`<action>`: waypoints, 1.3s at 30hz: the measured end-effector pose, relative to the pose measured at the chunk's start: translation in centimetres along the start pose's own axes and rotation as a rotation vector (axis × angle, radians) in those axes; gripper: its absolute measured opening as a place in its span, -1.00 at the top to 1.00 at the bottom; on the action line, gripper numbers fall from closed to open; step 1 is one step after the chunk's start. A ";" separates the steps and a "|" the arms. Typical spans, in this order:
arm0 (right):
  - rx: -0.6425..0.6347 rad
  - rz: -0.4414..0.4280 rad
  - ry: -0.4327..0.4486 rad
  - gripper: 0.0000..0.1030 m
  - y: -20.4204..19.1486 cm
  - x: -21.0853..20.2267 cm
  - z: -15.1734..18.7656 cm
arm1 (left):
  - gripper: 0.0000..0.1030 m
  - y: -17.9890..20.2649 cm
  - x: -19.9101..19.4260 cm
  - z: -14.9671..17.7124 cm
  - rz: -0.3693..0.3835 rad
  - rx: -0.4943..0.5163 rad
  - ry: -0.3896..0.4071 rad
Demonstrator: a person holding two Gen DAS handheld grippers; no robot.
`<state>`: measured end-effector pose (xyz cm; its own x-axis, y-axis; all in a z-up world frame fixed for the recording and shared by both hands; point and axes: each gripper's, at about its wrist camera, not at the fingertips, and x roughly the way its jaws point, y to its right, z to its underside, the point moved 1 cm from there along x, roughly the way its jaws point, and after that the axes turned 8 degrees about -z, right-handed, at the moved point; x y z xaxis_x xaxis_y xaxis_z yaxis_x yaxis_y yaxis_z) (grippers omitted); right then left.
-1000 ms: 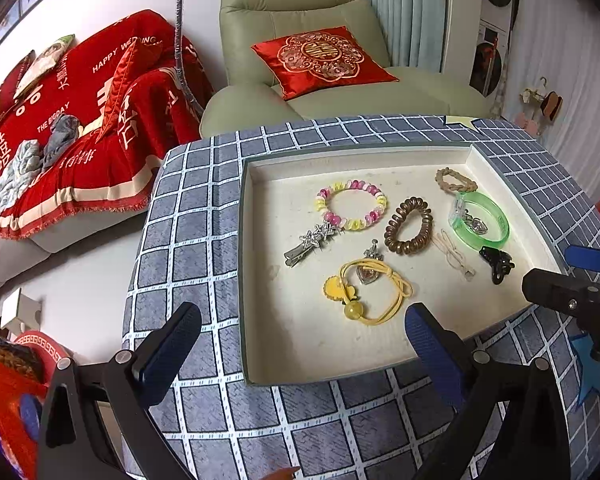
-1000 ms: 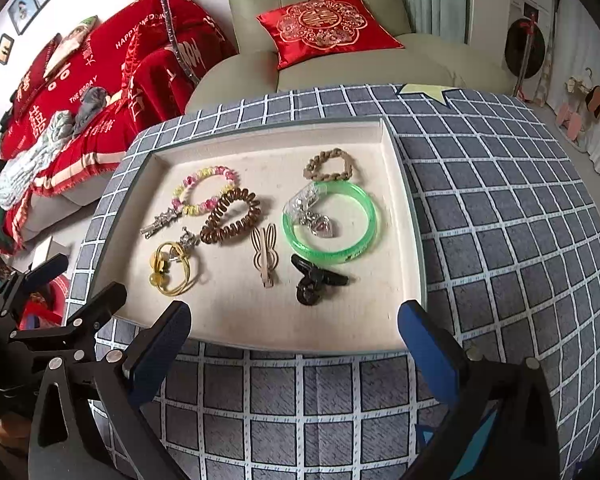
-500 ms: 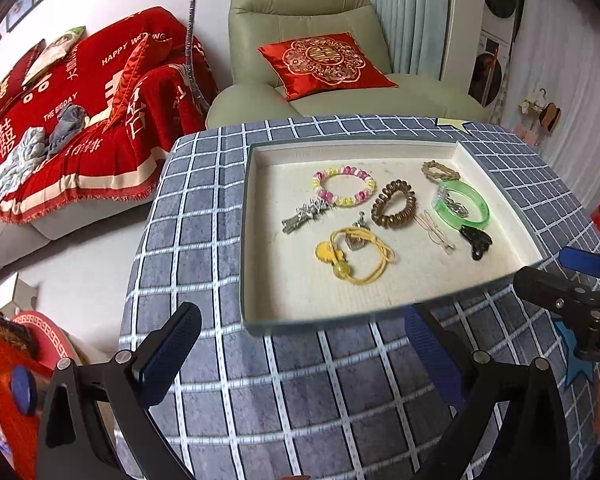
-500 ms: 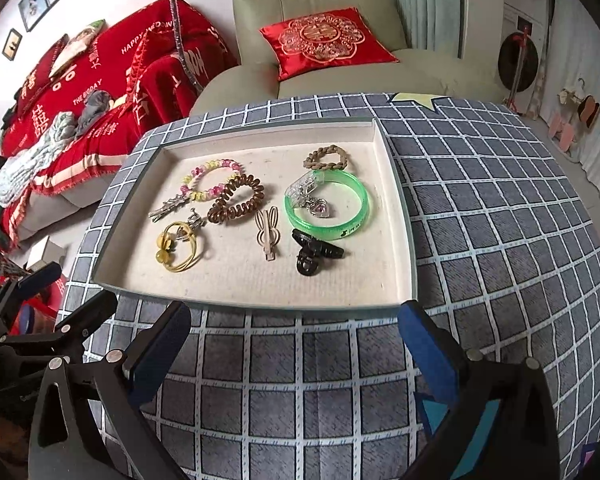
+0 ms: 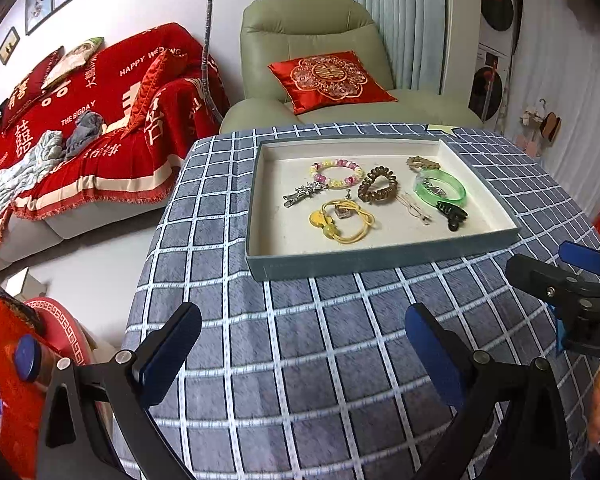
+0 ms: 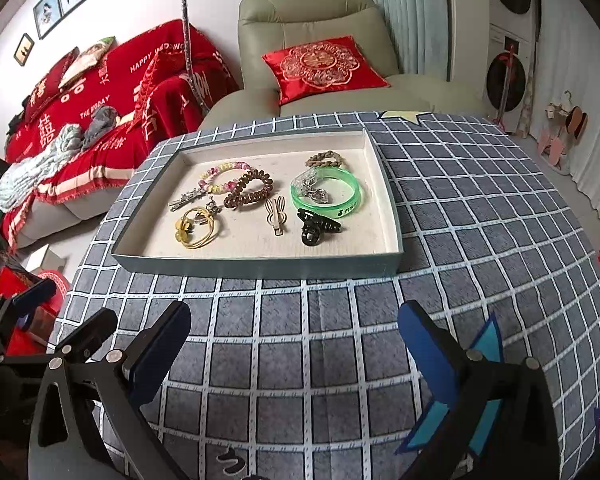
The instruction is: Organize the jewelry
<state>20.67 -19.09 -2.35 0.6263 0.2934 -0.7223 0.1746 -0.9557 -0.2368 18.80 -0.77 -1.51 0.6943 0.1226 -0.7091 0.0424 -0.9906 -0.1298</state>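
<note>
Checked blue-grey cloth covers the bench (image 5: 300, 360), with a red-draped sofa and a pale green armchair beyond it in the upper part of both views.

Lowest in the left wrist view, the left hand-held gripper (image 5: 302, 348) hangs over bare cloth with its jaws spread wide and nothing between them. The right hand-held gripper (image 6: 294, 344) is likewise spread and empty; it also shows at the right edge of the left view.

Further up the frame sits the shallow tray (image 6: 260, 266), and all the jewelry lies inside it: a beaded bracelet (image 6: 224, 176), a brown coil hair tie (image 6: 248, 190), a silver clip (image 6: 186, 199), a yellow cord tie (image 6: 196, 226), a rabbit-shaped clip (image 6: 277, 214), a black claw clip (image 6: 315, 225), a green bangle (image 6: 326, 194) with a small charm inside its ring, and a braided bracelet (image 6: 325, 159) at the far right corner.

Compared with a second ago, both grippers have drawn back: the tray then filled the middle of each view and now sits higher and smaller, with cloth between it and the fingertips. The pieces have not shifted. I judge the sorting is either finished or paused, with the person backing away.
</note>
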 end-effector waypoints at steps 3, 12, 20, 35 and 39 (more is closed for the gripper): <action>0.008 0.002 0.029 -0.99 -0.1 -0.9 0.7 | -1.00 -0.2 -0.9 0.8 -0.012 -0.023 0.017; -0.010 0.041 0.131 -0.99 -0.8 -3.5 2.6 | -1.00 -1.3 -2.4 2.1 -0.024 -0.088 0.040; -0.032 0.062 0.166 -0.99 -1.6 -4.9 3.5 | -1.00 -1.7 -4.0 2.1 -0.037 -0.089 0.085; -0.082 0.086 0.202 -0.99 -3.2 -6.3 4.0 | -1.00 -1.9 -5.3 2.8 -0.042 -0.094 0.109; -0.074 0.088 0.201 -0.99 -3.2 -6.6 4.2 | -1.00 -1.7 -5.4 2.9 -0.041 -0.092 0.111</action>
<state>12.79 -17.87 0.42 0.7790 0.2056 -0.5923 0.1630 -0.9786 -0.1254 12.92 0.47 0.54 0.7659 0.1609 -0.6225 0.1346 -0.9869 -0.0894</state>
